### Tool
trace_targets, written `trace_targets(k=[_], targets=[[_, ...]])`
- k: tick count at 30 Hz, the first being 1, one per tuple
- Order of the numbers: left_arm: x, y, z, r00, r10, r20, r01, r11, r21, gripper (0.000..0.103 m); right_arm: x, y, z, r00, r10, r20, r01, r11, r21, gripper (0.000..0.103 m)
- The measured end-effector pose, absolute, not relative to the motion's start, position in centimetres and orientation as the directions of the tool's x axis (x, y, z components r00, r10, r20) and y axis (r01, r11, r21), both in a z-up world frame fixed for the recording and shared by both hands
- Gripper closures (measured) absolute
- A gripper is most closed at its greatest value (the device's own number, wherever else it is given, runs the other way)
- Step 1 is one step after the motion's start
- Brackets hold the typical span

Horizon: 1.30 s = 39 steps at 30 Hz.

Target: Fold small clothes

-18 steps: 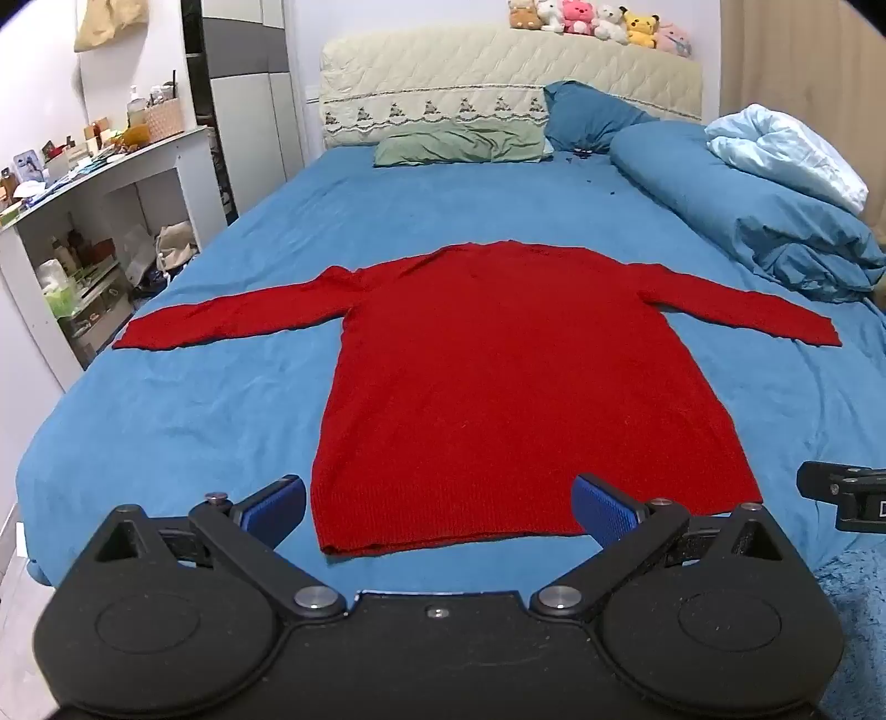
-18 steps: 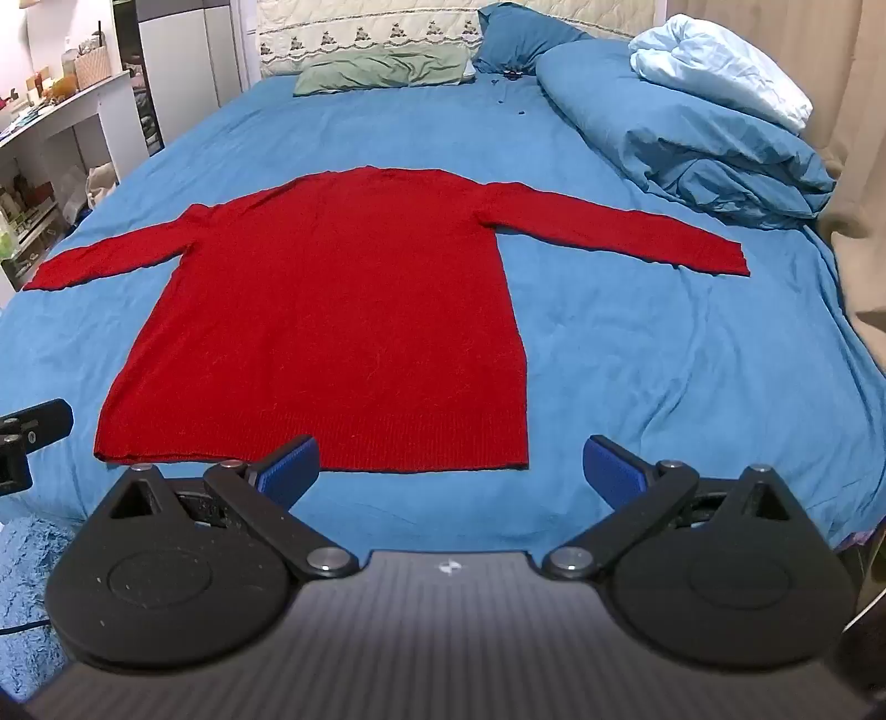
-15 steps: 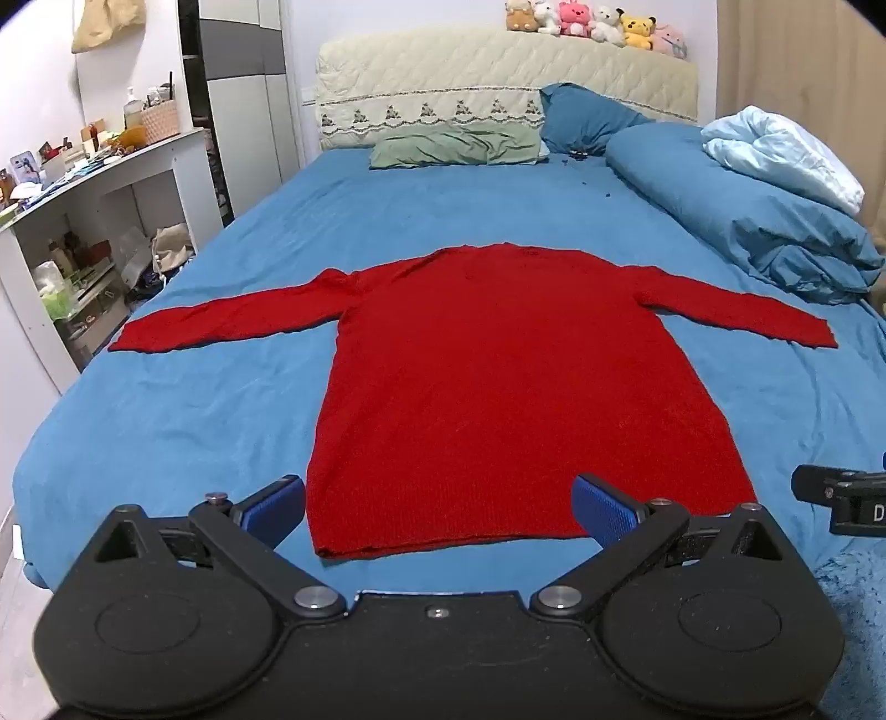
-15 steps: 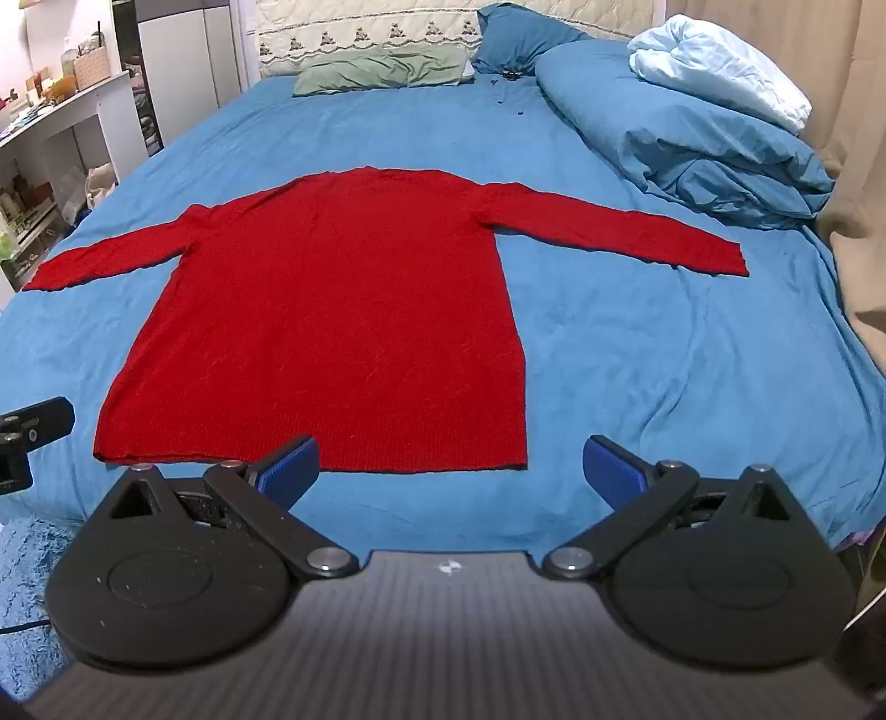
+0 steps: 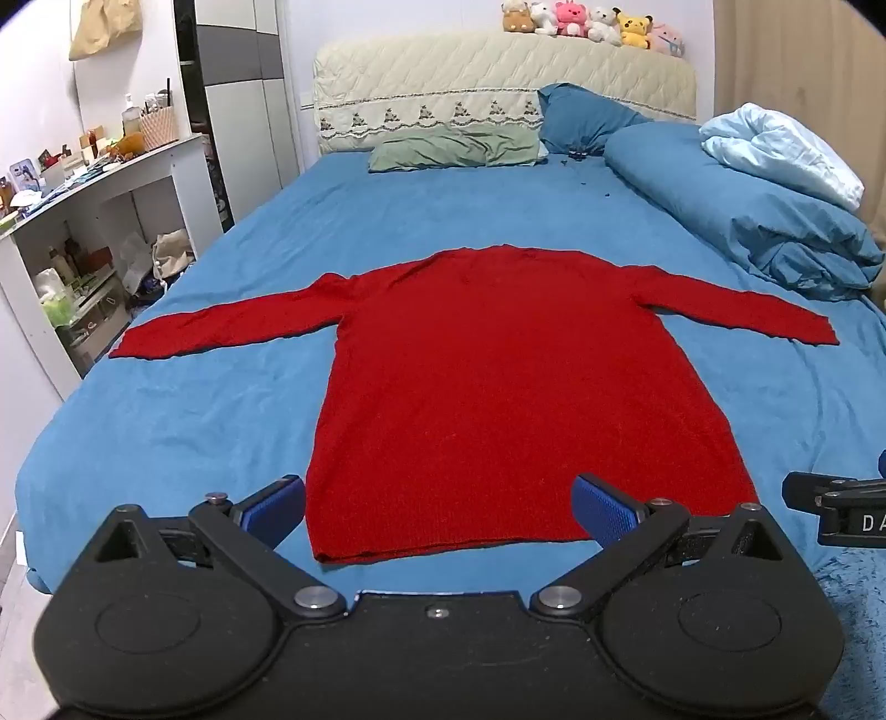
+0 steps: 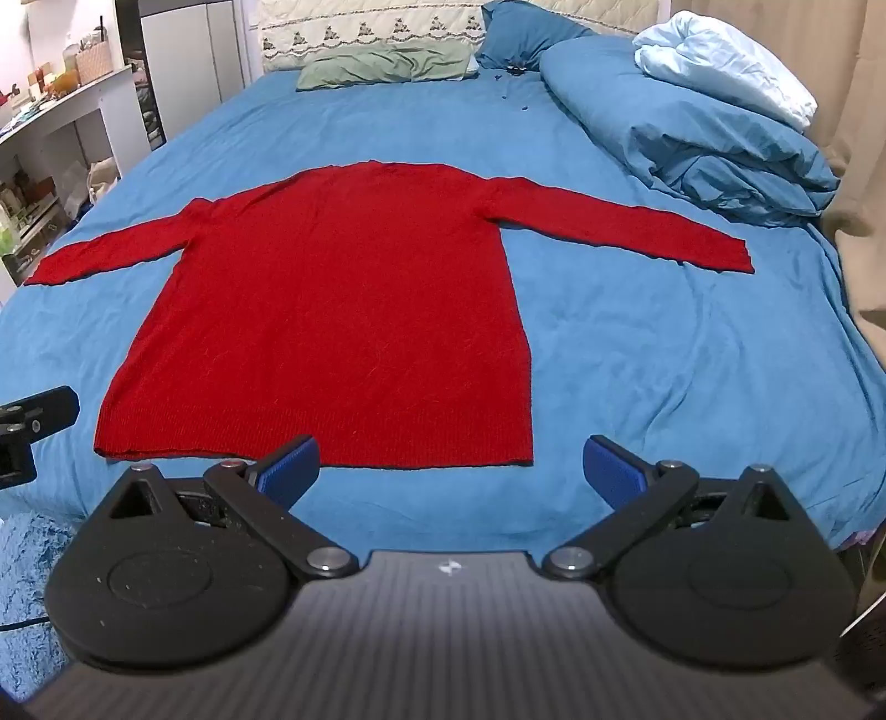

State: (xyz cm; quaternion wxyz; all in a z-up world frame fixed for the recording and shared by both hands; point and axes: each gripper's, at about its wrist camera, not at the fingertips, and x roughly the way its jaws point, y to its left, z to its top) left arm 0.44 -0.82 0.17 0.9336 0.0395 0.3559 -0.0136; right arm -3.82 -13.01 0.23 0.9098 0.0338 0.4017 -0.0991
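Note:
A red long-sleeved sweater (image 5: pixel 498 387) lies flat on the blue bed (image 5: pixel 194 404), sleeves spread to both sides, hem nearest me. It also shows in the right wrist view (image 6: pixel 343 310). My left gripper (image 5: pixel 440 512) is open and empty, hovering at the foot of the bed, just short of the hem's left half. My right gripper (image 6: pixel 451 465) is open and empty, near the hem's right corner. Each gripper's edge shows in the other's view: the right gripper (image 5: pixel 836 507) and the left gripper (image 6: pixel 27 432).
A bunched blue duvet (image 5: pixel 747 216) with a pale blue blanket (image 5: pixel 781 149) lies along the bed's right side. Pillows (image 5: pixel 454 149) and a headboard with plush toys (image 5: pixel 587 22) are at the far end. A cluttered white desk (image 5: pixel 99 183) stands left. A blue rug (image 6: pixel 27 581) lies below.
Both grippers have eased slightly forward toward the hem. The sweater has not moved and both grippers stay open.

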Motion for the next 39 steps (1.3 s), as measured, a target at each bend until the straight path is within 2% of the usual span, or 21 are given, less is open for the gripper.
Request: trace_targets(k=[39], targets=[[0.80,-0.57,0.08,0.734,-0.008,-0.679,0.051,0.998,0.044,0.000,-3.15,-12.89,-0.66,0.643,-0.149,-0.751,0.199,0.980,-0.025,0.000]])
